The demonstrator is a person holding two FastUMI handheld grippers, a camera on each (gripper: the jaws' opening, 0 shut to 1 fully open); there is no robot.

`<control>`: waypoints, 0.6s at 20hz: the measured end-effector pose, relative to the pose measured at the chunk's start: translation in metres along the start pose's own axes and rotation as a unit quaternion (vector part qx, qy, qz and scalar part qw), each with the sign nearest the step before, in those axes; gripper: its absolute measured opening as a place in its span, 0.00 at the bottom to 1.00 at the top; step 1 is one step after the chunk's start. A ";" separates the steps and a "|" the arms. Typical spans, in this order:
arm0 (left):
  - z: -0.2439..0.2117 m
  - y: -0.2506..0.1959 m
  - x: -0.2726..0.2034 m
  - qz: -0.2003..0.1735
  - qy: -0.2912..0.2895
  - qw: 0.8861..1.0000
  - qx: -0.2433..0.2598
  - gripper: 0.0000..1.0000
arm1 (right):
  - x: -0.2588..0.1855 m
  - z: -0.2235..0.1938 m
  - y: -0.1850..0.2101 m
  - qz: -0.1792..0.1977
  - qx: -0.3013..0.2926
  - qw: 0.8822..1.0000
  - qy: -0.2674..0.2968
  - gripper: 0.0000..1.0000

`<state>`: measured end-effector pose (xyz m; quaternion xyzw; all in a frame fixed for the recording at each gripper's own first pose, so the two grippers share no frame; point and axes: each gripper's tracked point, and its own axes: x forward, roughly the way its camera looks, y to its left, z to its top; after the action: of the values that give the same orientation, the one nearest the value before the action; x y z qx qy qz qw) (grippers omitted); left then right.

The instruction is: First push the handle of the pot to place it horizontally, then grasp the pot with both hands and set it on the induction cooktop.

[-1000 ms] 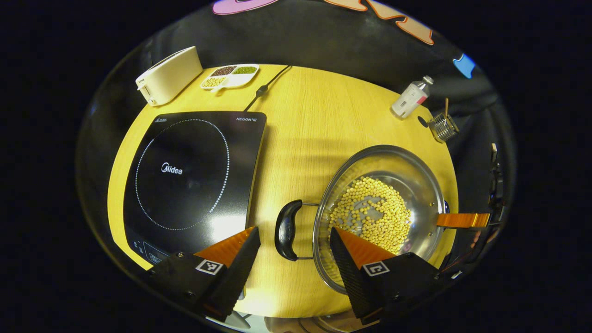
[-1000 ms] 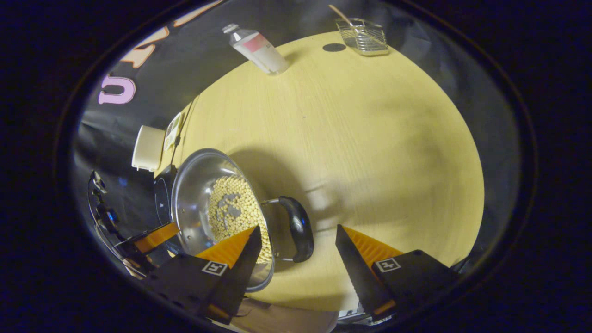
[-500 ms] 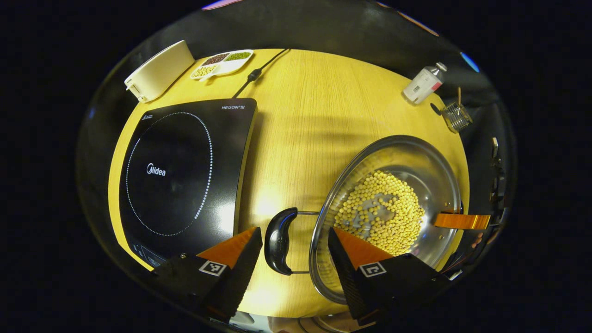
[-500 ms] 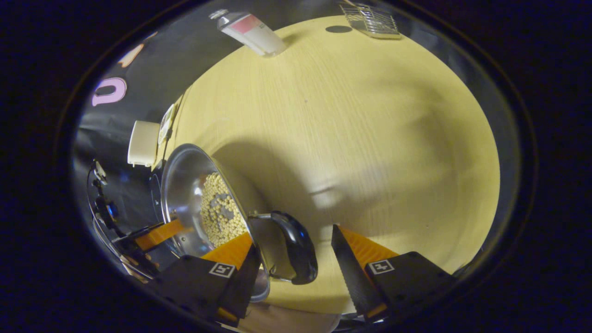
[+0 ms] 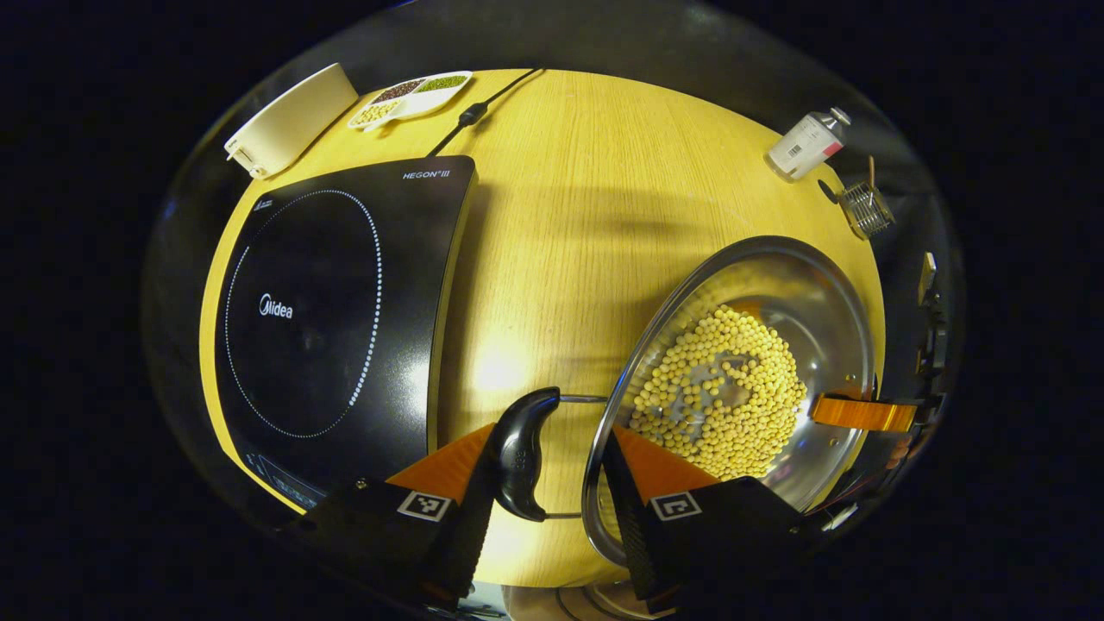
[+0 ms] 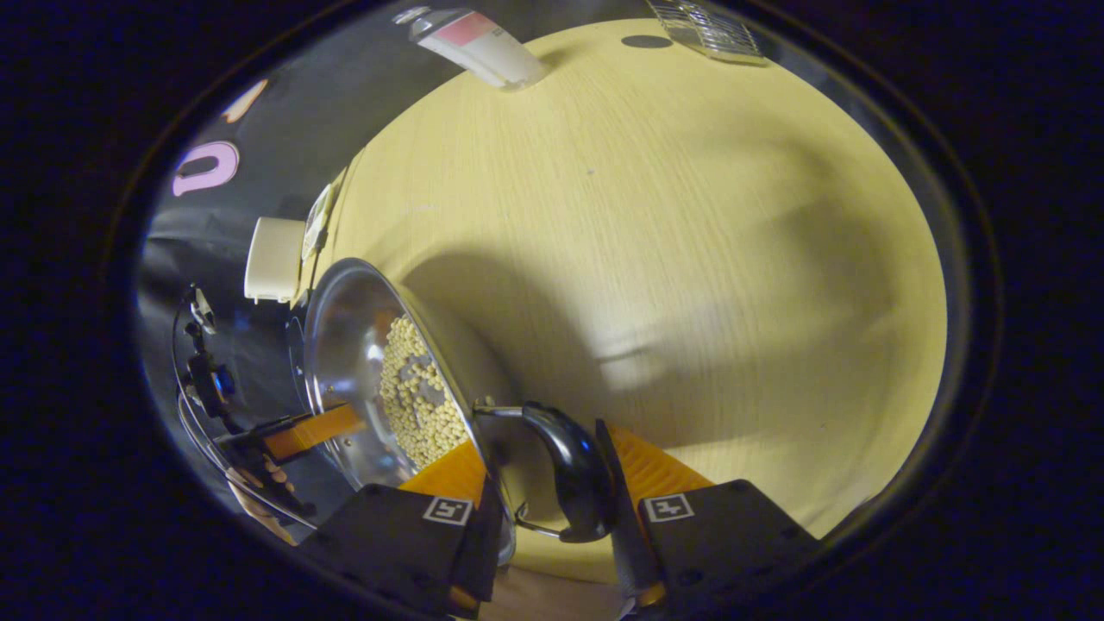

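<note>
Both tools (image 5: 545, 496) (image 6: 542, 517) straddling steel pot's (image 5: 828, 293) curved handles.

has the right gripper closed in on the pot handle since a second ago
Yes. In the right gripper view, the right gripper has narrowed around the pot handle; one finger now touches it.

Induction cooktop (image 5: 336, 293) carries "Midea" inside its dotted ring and "HEGON" at its far corner. Bottle (image 5: 804, 145) label print too small to read.

Left gripper (image 5: 548, 509) and right gripper (image 6: 543, 526): wedge-shaped ridged fingers on black angular bodies, each bearing a small square black-and-white marker tag.
</note>
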<state>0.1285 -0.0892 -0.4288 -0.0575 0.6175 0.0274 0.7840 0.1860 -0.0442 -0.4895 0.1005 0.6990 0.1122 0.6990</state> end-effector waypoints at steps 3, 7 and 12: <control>-0.003 0.000 0.000 -0.001 0.000 1.000 -0.004 0.68 | -0.001 0.000 -0.004 -0.031 -0.028 0.999 -0.001 0.51; -0.005 -0.004 -0.008 0.008 -0.008 1.000 0.005 0.67 | -0.004 -0.001 -0.008 -0.055 -0.046 0.997 -0.009 0.52; -0.012 -0.012 -0.023 0.002 -0.022 1.000 0.019 0.66 | -0.005 0.003 -0.008 -0.064 -0.047 0.996 -0.034 0.52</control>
<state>0.1129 -0.1018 -0.4081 -0.0412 0.6006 0.0183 0.7983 0.1892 -0.0534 -0.4874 0.0260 0.6739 0.0966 0.7320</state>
